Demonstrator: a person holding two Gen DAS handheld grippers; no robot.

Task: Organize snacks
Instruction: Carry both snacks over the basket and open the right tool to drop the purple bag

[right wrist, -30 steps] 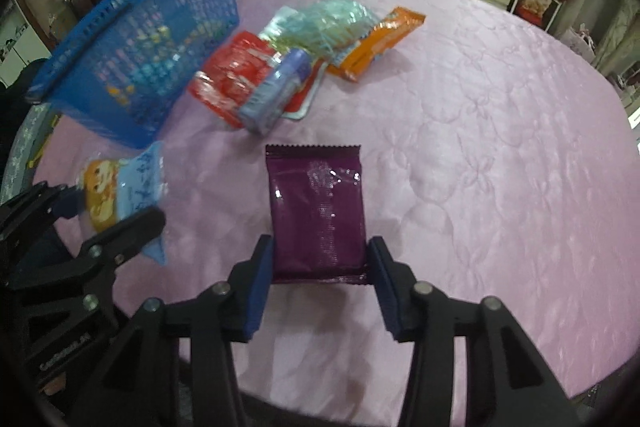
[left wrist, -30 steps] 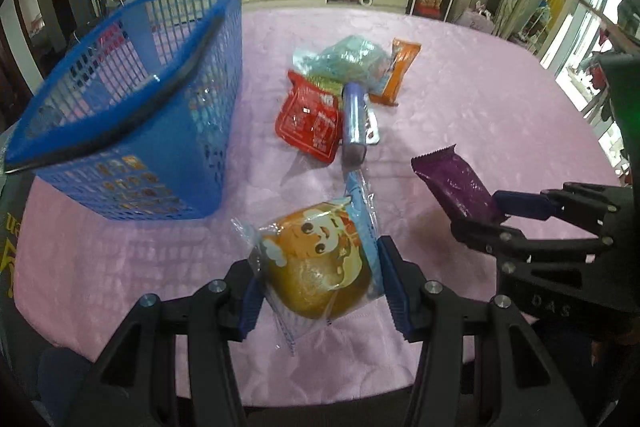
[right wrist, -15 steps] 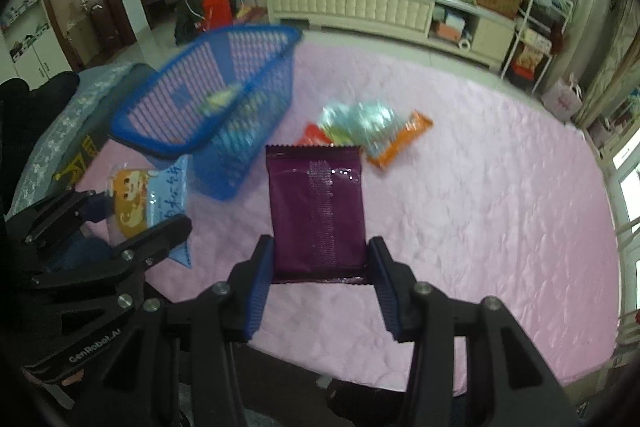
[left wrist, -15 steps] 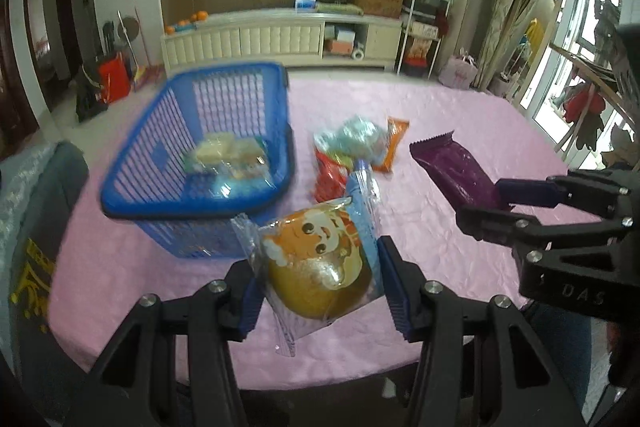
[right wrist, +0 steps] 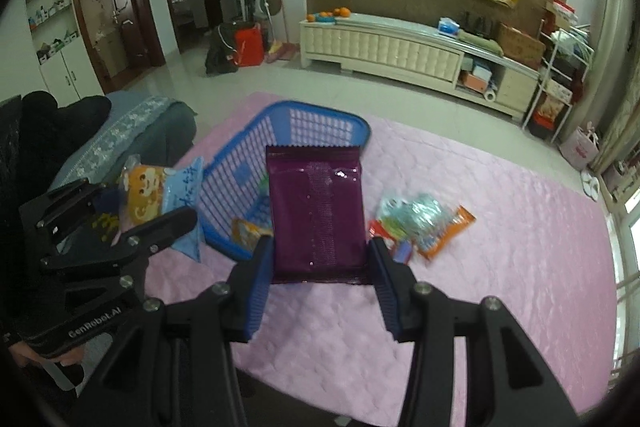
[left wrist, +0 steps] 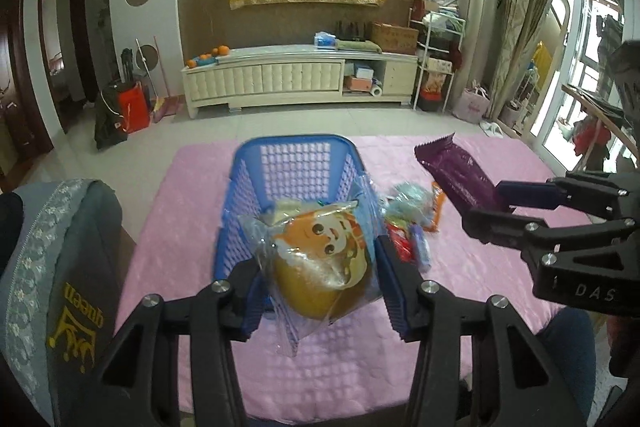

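My left gripper (left wrist: 320, 287) is shut on a clear-wrapped round bun with a cartoon face (left wrist: 320, 267), held high over the near end of the blue basket (left wrist: 296, 163). My right gripper (right wrist: 318, 267) is shut on a purple snack packet (right wrist: 316, 215), also held high above the pink table (right wrist: 500, 267). The basket (right wrist: 320, 127) holds a few snacks. A small pile of loose snacks (right wrist: 420, 223) lies right of the basket, with an orange packet (right wrist: 452, 231) and a pale green bag. The left gripper and bun show in the right wrist view (right wrist: 148, 195).
A grey-blue chair back (left wrist: 52, 267) stands at the table's left edge. Beyond the table are the tiled floor and a long white cabinet (left wrist: 296, 79). A metal shelf rack (left wrist: 436, 59) stands at the right.
Both grippers have risen well above the table with their snacks still held. The basket and pile now look smaller and farther below. The bun now sits over the basket's near end.
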